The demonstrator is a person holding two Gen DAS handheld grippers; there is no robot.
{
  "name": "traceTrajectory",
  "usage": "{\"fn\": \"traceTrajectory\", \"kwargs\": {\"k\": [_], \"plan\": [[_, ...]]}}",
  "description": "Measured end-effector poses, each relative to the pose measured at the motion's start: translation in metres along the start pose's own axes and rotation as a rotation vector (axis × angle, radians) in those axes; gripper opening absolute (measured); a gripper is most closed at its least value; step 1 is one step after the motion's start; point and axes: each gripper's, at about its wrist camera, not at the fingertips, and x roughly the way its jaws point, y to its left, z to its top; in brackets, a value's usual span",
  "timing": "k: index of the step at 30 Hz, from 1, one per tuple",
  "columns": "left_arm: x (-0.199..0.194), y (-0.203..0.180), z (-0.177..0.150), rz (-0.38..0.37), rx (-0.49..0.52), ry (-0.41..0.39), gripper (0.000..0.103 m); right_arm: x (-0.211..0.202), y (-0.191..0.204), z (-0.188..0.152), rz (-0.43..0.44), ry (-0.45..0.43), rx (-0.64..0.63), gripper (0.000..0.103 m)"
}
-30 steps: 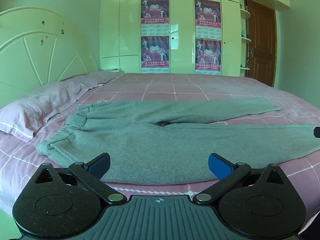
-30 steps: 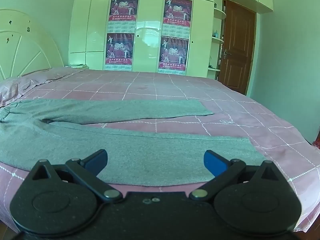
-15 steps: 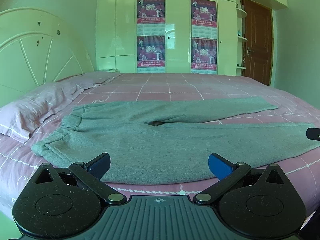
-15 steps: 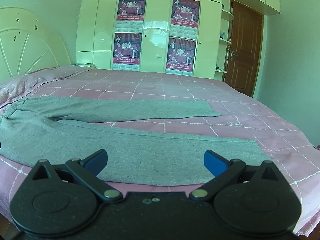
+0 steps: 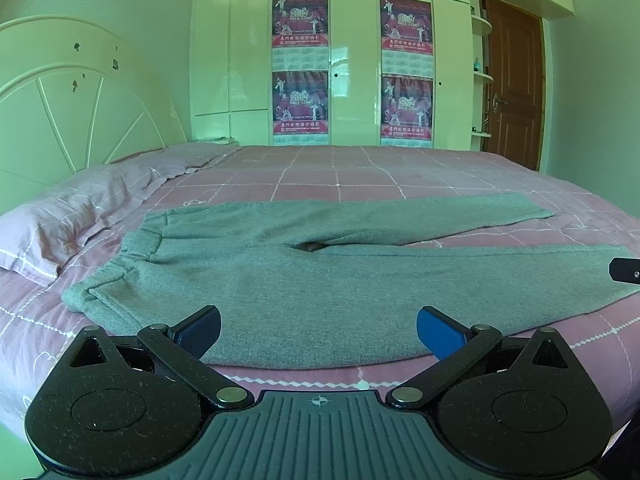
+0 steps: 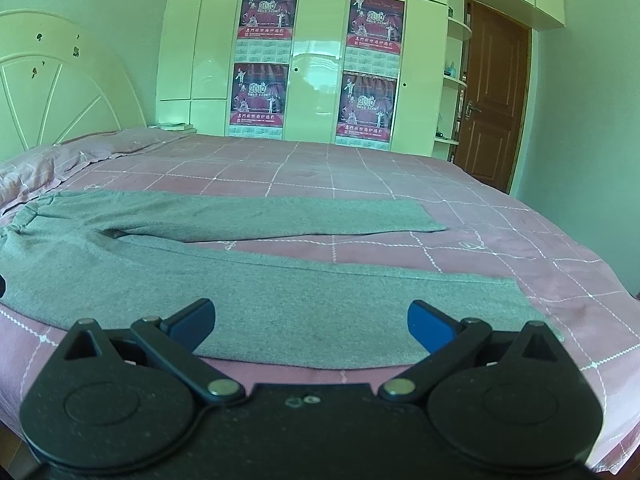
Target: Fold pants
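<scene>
Grey sweatpants [image 5: 304,276] lie flat across the pink checked bed, waistband to the left, both legs stretching right and spread apart. In the right wrist view the same pants [image 6: 280,292] show their two leg ends on the right. My left gripper [image 5: 318,330] hovers open over the near edge of the pants below the waistband, nothing between its blue pads. My right gripper [image 6: 310,322] is open above the near leg, close to its cuff. A black part of the right gripper [image 5: 626,270] shows at the left wrist view's right edge.
A pink pillow [image 5: 76,216] lies at the left by the white headboard [image 5: 60,120]. White wardrobes with posters [image 5: 300,68] fill the far wall. A brown door [image 6: 494,100] stands at the far right. The bed's near edge [image 6: 520,372] runs just under both grippers.
Both grippers have risen a little and tilted, so the pants sit slightly lower and farther in view. Both stay open and the pants have not moved.
</scene>
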Motion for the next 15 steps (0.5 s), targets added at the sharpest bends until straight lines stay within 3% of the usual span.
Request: {"fn": "traceTrajectory", "kwargs": {"k": [15], "plan": [[0.0013, -0.0018, 0.0015, -0.005, 0.006, 0.002, 0.103, 0.0001, -0.0001, 0.0001, 0.001, 0.001, 0.002, 0.097]]}}
